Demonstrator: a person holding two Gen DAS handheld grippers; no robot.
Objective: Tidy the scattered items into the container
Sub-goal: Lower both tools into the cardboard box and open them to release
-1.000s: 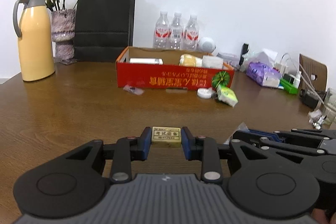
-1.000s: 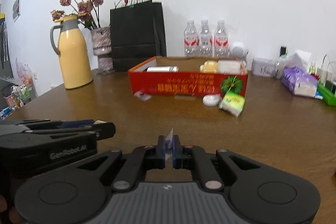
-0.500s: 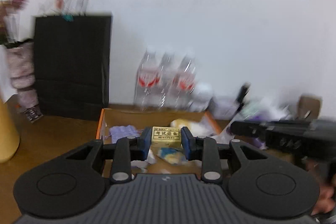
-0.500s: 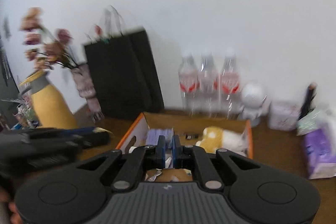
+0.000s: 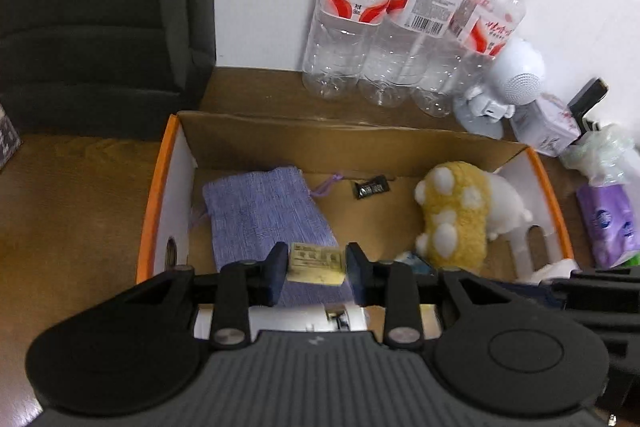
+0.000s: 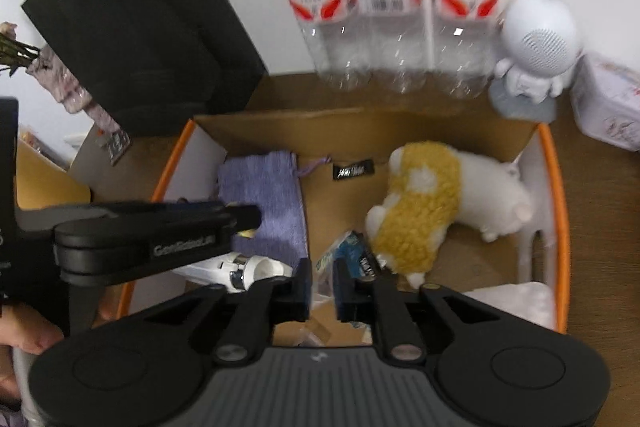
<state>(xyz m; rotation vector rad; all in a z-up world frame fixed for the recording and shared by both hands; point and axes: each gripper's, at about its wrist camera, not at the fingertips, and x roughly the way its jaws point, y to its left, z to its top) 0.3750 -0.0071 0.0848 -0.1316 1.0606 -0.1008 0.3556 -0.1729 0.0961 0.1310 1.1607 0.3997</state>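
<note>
Two grippers hang over the box (image 5: 158, 203), both tipped down into it. My left gripper (image 5: 316, 269) has just been opening. The yellow eraser (image 5: 316, 263) sits between its blue pads with small gaps on both sides, so nothing squeezes it. Its long side runs left to right, from one pad to the other, above the purple pouch (image 5: 264, 211). My right gripper (image 6: 322, 285) has just been opening too. A clear wrapper (image 6: 322, 277) shows in its narrow gap; I cannot tell if the pads touch it. The plush toy (image 6: 424, 215) lies just beside it.
</note>
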